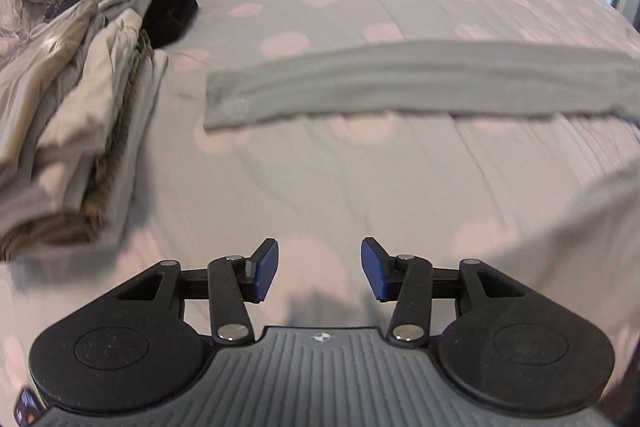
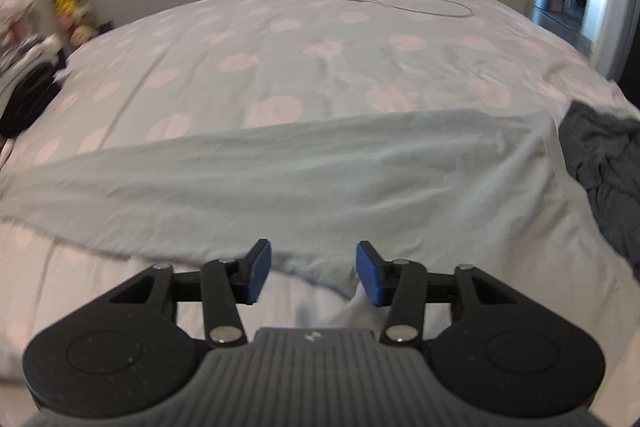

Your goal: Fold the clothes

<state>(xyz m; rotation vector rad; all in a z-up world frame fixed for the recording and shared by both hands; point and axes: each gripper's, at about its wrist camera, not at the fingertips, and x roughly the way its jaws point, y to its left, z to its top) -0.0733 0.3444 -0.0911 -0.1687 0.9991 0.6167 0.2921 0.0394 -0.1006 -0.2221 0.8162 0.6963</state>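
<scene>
**Both grippers released above the bed, pale green garment spread across it**

Your left gripper [image 1: 319,269] is released: its blue pads [image 1: 266,269] stand wide apart with nothing between them, over bare bedspread [image 1: 320,179] on the near side of the pale green garment [image 1: 400,83]. Your right gripper [image 2: 314,273] is just as wide and grips nothing; the garment's near edge lies under it, and a fold of that cloth sits just beside the right-hand pad [image 2: 370,277], though you cannot tell if they touch.

The garment lies as a long band across the bed. Left of it is a stack of folded clothes [image 1: 72,147]; right of it, at the bed's edge, a dark grey garment [image 2: 608,167] lies crumpled.

Beyond the green garment the spotted bedspread is open up to the wall, with only a charger cable [image 2: 404,5] near the far edge.
</scene>
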